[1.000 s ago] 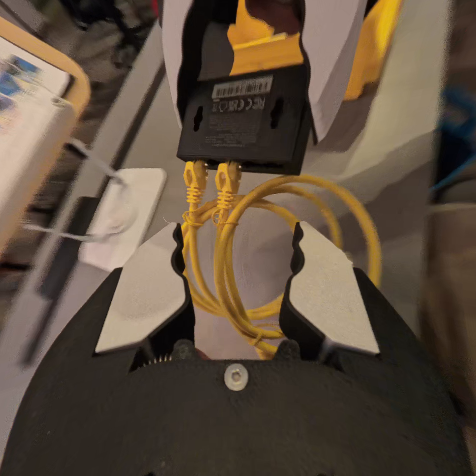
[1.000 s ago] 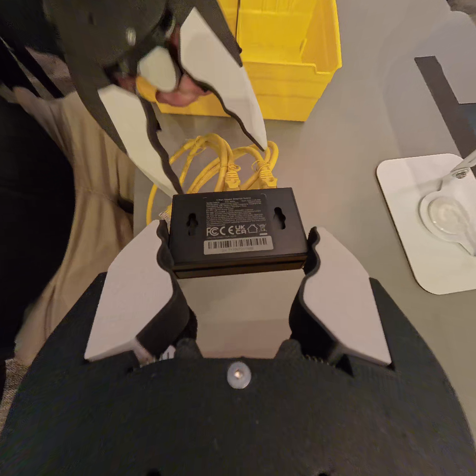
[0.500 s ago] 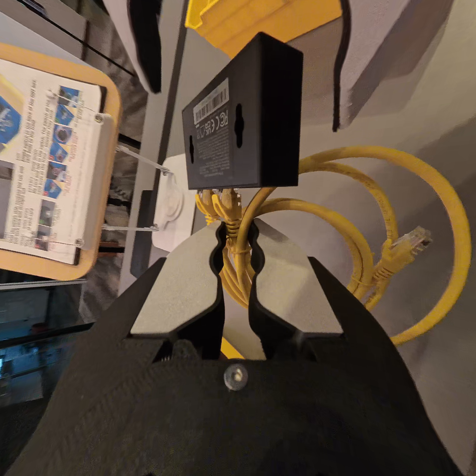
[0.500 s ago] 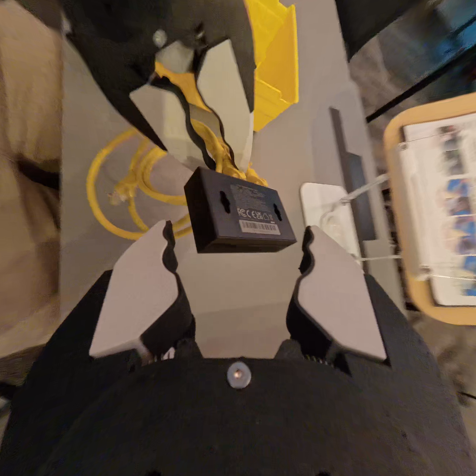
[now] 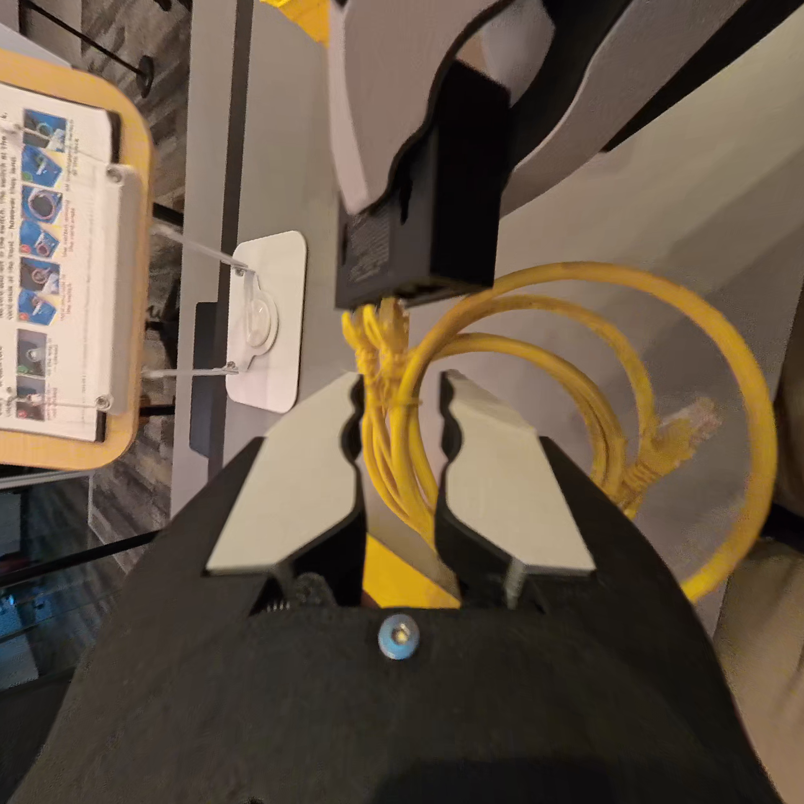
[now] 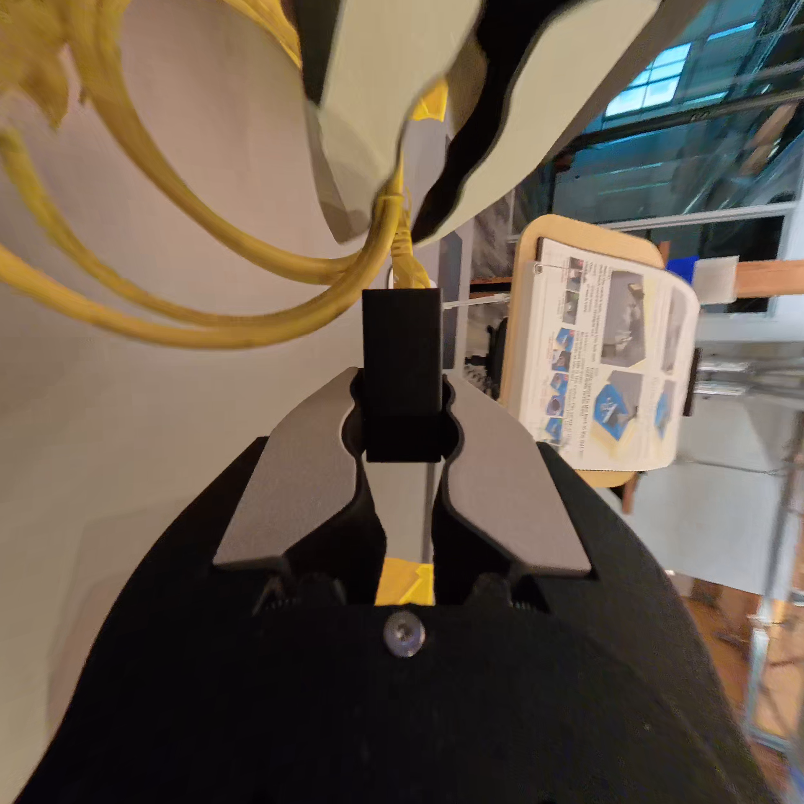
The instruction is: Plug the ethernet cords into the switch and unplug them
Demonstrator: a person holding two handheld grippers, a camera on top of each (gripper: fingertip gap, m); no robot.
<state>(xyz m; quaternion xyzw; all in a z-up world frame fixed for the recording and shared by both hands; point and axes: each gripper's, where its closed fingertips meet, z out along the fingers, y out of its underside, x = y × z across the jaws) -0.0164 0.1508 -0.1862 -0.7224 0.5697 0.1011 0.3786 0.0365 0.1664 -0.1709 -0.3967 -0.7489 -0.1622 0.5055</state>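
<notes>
The black switch [image 5: 417, 226] is held above the grey table [image 5: 631, 209]. My right gripper [image 6: 400, 378] is shut on its thin sides, so the right wrist view shows the switch [image 6: 400, 348] edge-on. This gripper also shows at the top of the left wrist view [image 5: 435, 187]. Two yellow ethernet cords [image 5: 609, 330] are plugged into the switch by their plugs [image 5: 383, 322]. The cords loop out to the side, and their free ends [image 5: 678, 435] hang loose. My left gripper [image 5: 400, 378] has its jaws a little apart, with the cords running between them just behind the plugs. It shows in the right wrist view too [image 6: 391, 226].
A white stand base [image 5: 269, 322] sits on the table near its edge. It carries a wooden board with an instruction sheet [image 5: 56, 261], also in the right wrist view [image 6: 609, 348]. A corner of a yellow bin [image 5: 304, 17] is beyond the switch. The floor lies past the table edge.
My right gripper, open half a second ago, has closed on the switch's thin sides. My left gripper, then pinching the cords, has opened slightly around them.
</notes>
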